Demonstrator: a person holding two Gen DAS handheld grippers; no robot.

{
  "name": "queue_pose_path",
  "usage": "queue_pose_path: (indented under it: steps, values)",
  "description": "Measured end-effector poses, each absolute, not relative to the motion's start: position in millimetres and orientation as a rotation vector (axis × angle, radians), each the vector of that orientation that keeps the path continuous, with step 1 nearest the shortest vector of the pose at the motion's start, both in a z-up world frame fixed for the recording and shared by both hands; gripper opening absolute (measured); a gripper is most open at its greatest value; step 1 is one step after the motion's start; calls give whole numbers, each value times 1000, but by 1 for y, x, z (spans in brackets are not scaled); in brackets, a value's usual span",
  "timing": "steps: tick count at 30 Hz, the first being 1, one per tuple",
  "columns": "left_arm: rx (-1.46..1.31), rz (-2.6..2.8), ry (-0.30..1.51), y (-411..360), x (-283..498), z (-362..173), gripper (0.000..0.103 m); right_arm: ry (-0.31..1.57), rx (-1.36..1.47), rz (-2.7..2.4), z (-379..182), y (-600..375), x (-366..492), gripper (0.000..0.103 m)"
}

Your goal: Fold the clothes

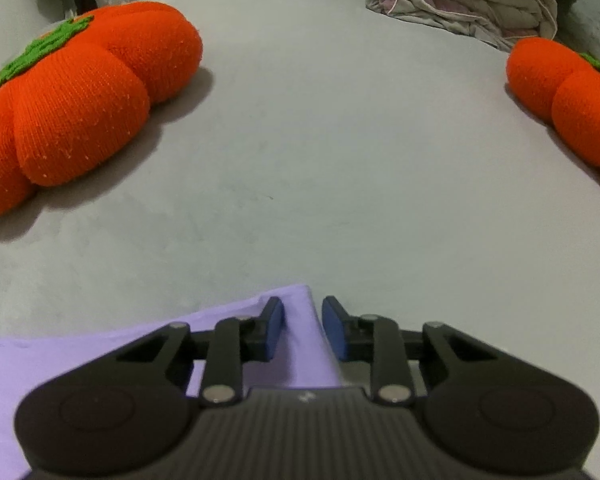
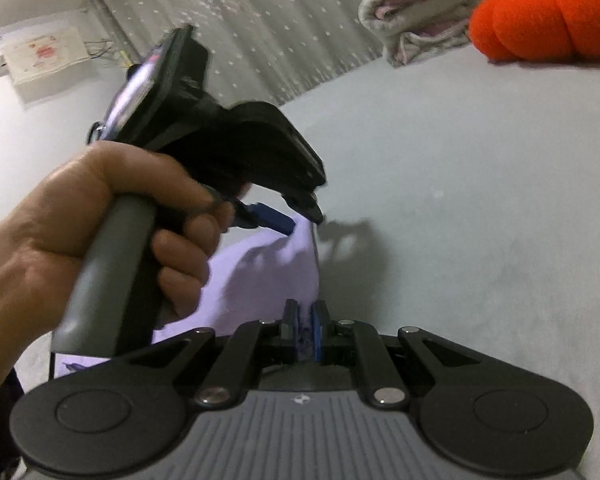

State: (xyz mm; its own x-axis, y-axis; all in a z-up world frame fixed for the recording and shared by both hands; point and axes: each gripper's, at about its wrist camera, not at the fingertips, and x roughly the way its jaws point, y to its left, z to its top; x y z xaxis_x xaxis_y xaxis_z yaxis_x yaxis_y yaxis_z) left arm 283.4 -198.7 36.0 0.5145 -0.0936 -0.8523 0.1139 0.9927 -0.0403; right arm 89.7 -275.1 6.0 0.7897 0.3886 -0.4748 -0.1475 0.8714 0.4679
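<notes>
Right gripper (image 2: pixel 305 322) clamps the lilac cloth's (image 2: pixel 268 276) edge; left gripper (image 1: pixel 303 330) straddles its far corner, jaws slightly apart, on a grey bed (image 1: pixel 340 140).

Two pumpkin cushions (image 1: pixel 76 96), one lilac garment (image 1: pixel 80 360)

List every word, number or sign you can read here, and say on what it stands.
No text can be read.
White box on the wall: red and blue print, too blurred.
Small pale logo mark on each gripper body, left gripper and right gripper: a sign, no letters.
</notes>
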Motion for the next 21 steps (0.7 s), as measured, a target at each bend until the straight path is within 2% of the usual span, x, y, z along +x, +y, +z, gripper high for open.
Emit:
queue_pose_path:
  steps: [7, 21]
  values:
    - [-3, -147, 1030, -191, 283, 38, 23, 515, 299, 309, 19, -259, 78, 9]
    - [-36, -233, 1026, -175, 284, 37, 24, 504, 245, 312, 19, -255, 82, 9]
